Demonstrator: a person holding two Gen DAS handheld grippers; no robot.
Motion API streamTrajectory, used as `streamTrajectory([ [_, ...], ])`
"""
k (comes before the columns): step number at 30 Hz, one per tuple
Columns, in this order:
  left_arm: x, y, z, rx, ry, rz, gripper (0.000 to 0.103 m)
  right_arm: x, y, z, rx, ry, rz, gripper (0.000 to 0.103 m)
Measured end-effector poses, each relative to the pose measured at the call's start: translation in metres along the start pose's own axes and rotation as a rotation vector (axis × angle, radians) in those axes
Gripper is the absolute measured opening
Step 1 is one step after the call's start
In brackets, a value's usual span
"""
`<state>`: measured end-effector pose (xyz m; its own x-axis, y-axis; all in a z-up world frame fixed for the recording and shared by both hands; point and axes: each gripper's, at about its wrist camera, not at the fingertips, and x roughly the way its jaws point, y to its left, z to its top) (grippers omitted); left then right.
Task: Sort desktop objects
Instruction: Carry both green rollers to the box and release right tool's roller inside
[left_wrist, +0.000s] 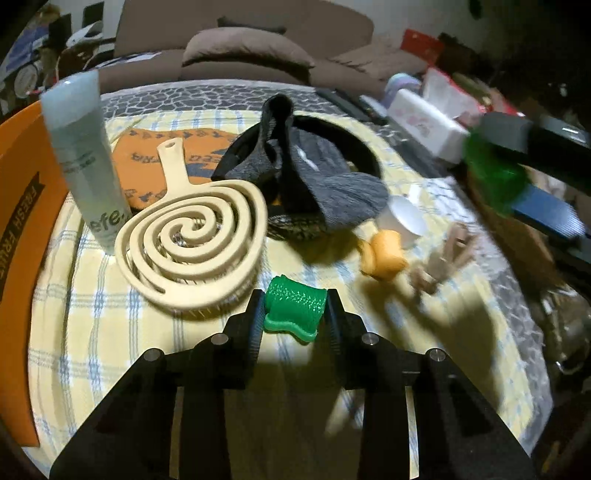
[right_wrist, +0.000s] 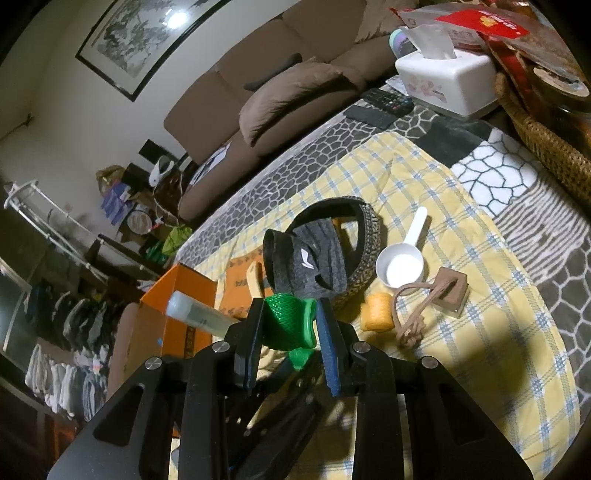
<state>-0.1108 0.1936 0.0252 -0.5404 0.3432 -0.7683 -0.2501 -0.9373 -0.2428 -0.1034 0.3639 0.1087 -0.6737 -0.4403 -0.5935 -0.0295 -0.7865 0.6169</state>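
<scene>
Both tools, left tool (left_wrist: 295, 306) and right tool (right_wrist: 290, 325), each clamp a green roller (only the right view shows the tissue box (right_wrist: 448, 79)).

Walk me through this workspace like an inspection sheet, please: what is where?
Surface: yellow checked cloth over a patterned cover.
Job's things: spiral brush, tube, grey sock, orange roller and white scoop on the cloth; orange box at its left edge.
Clutter: tissue box, remote at the far end.
Grippers: left gripper shut on a green roller; right gripper shut on a second green roller.
Cables: nothing seen.
Surroundings: brown sofa, framed picture.
</scene>
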Motion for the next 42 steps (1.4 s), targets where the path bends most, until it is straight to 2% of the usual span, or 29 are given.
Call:
streamTrajectory([
  [8, -0.049, -0.001, 0.000, 0.033, -0.038, -0.083, 0.030, 0.004, 0.014, -0.007, -0.041, 0.024, -0.007, 0.028],
  [15, -0.094, 0.010, 0.011, 0.055, -0.084, -0.100, 0.030, 0.011, 0.036, -0.015, -0.098, 0.045, -0.033, 0.028],
  [20, -0.124, 0.023, 0.016, 0.091, -0.118, -0.067, 0.030, 0.014, 0.062, -0.020, -0.187, 0.046, -0.092, 0.028],
  [28, -0.168, 0.059, 0.020, 0.082, -0.161, -0.019, 0.030, 0.021, 0.107, -0.033, -0.290, 0.058, -0.098, 0.028],
  [35, -0.199, 0.105, 0.016, 0.044, -0.188, 0.038, 0.030, 0.030, 0.147, -0.046, -0.349, 0.080, -0.060, 0.028],
  [42, -0.210, 0.162, 0.003, -0.027, -0.169, 0.109, 0.030, 0.048, 0.186, -0.068, -0.399, 0.139, 0.025, 0.028],
])
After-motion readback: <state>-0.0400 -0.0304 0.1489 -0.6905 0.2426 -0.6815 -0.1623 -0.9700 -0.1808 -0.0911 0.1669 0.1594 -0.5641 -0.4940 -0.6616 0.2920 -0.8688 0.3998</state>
